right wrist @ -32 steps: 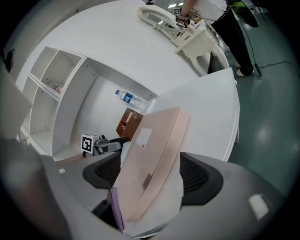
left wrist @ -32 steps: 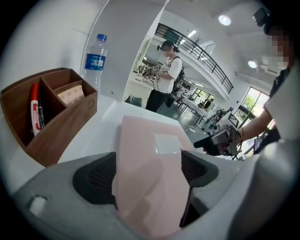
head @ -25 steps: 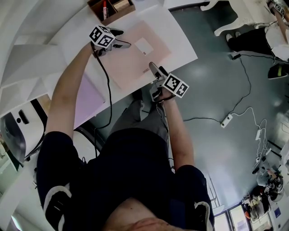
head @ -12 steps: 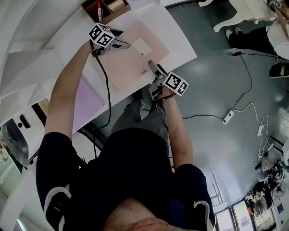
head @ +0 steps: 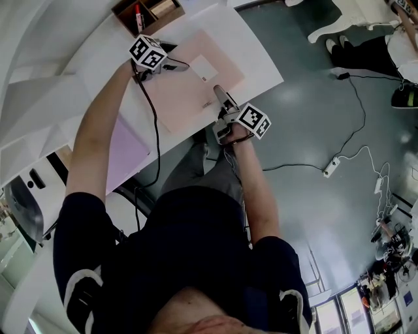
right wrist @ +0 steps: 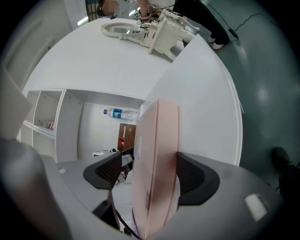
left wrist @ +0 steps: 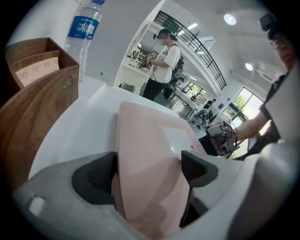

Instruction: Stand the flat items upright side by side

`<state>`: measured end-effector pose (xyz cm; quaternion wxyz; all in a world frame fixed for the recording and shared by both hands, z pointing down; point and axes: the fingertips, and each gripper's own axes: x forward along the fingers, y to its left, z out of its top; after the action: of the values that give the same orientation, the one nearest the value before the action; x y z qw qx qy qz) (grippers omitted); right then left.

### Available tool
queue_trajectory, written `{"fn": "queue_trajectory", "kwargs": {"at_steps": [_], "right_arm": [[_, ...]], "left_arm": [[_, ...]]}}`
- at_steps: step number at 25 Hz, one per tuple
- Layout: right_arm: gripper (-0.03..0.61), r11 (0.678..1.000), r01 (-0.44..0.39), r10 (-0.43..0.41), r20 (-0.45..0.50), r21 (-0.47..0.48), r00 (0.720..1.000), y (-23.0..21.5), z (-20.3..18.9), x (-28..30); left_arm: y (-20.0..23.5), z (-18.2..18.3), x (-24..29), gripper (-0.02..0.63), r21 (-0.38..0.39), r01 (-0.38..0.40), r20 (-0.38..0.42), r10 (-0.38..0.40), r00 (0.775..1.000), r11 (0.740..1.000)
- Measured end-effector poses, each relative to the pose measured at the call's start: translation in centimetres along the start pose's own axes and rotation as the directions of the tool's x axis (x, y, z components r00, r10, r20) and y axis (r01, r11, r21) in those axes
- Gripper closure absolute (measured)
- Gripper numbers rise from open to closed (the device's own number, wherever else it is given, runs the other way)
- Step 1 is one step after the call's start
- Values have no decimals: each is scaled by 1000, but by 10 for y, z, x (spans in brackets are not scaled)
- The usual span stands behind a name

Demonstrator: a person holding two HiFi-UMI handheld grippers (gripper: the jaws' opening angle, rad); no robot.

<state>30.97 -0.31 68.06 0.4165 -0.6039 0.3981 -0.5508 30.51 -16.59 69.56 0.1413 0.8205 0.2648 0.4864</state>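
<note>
A large pink flat folder [head: 196, 81] with a white label lies across the white table [head: 261, 55]. My left gripper [head: 164, 57] is shut on its far left corner; in the left gripper view the pink folder [left wrist: 150, 145] fills the gap of the left gripper [left wrist: 147, 168]. My right gripper [head: 222, 99] is shut on the near right edge. In the right gripper view the pink folder [right wrist: 157, 159] shows edge-on in the right gripper [right wrist: 152, 176], both pads touching it. A lilac flat sheet [head: 124, 147] lies on the table under my left arm.
A wooden box [head: 147, 12] with compartments stands at the table's back, close to the left gripper; beside the same wooden box [left wrist: 37, 108] is a water bottle [left wrist: 84, 33]. A person [left wrist: 161, 61] stands beyond the table. Cables and a power strip [head: 333, 166] lie on the floor.
The right gripper has crept slightly up and left with the pink folder's edge. The left gripper has held its place, and both stay shut on the folder.
</note>
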Motion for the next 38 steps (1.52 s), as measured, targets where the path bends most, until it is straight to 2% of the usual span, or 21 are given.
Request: {"fn": "queue_trajectory", "kwargs": {"at_steps": [3, 7, 9, 11, 14, 18, 23, 29, 33, 38], "right_arm": [[219, 1000, -2, 2, 11, 21, 1000, 1, 1, 1], [219, 1000, -22, 22, -59, 13, 998, 2, -6, 2], [223, 1000, -14, 14, -57, 7, 998, 1, -8, 0], [246, 1000, -7, 7, -48, 3, 999, 0, -8, -3], [279, 999, -4, 1, -90, -35, 996, -2, -12, -3], [379, 999, 37, -40, -91, -37, 995, -12, -10, -5], [386, 998, 45, -48, -78, -37, 996, -14, -9, -5], [405, 1000, 10, -12, -51, -23, 999, -13, -7, -8], [411, 1000, 2, -2, -31, -24, 1000, -10, -5, -12], [413, 995, -15, 12, -33, -95, 999, 7, 3, -16]], "left_arm": [[0, 3, 1, 166, -2, 0, 13, 0, 1000, 1000], [-3, 4, 3, 181, 14, 17, -3, -17, 1000, 1000], [-7, 5, 5, 183, 18, 21, -7, -21, 1000, 1000], [-9, 4, 4, 183, 12, 26, -7, -26, 1000, 1000], [-10, 2, 3, 187, 11, 23, 2, -23, 1000, 1000], [-10, 2, 4, 187, 9, 15, 22, -15, 1000, 1000], [-10, 2, 4, 190, 13, 3, 28, -3, 1000, 1000], [-11, 2, 4, 192, 22, 0, 38, 0, 999, 1000], [-13, 3, 3, 190, 29, 5, 76, -7, 997, 1000], [-18, 12, -10, 190, 39, -2, 169, -5, 986, 999]]}}
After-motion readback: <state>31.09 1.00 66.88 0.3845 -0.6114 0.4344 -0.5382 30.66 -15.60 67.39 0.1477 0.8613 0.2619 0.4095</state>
